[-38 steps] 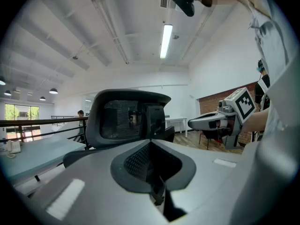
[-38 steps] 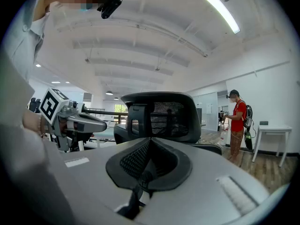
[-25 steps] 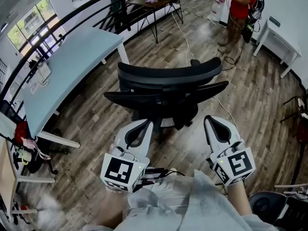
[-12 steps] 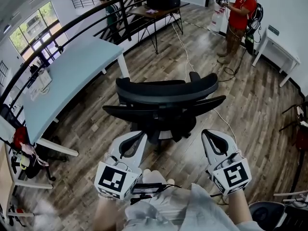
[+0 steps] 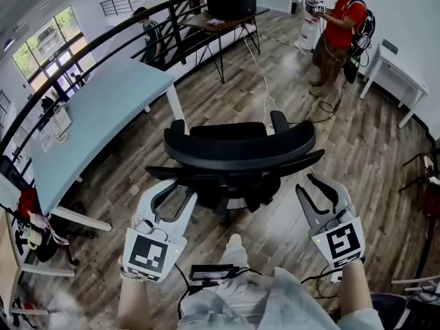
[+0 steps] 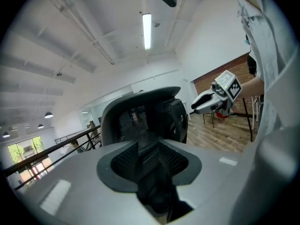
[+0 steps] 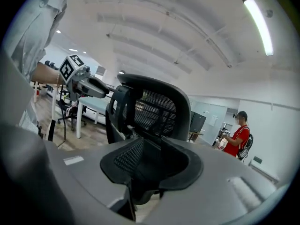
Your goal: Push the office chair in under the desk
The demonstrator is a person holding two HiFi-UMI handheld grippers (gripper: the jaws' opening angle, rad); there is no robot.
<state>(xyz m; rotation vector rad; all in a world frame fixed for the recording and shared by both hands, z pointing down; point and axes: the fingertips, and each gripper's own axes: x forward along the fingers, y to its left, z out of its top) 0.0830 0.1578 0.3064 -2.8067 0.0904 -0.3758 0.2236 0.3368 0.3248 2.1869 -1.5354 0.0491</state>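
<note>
Behind the office chair (image 5: 237, 150), the left tongs (image 5: 177, 192) and right tongs (image 5: 315, 188) sit one toward each side of the backrest, apparently to spread an even push. Both are opening with nothing between the jaws. They are just short of the backrest, and no contact is evident. The chair stands on the floor, well apart from the table (image 5: 103, 115) at left.

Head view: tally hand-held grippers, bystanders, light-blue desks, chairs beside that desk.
Hand-held grippers: 2 (left, right; jaws opening, nothing between them)
Bystanders: 2 (red shirt, by railing)
Light-blue desks: 1
Chairs beside it: 1
Total: 6
</note>
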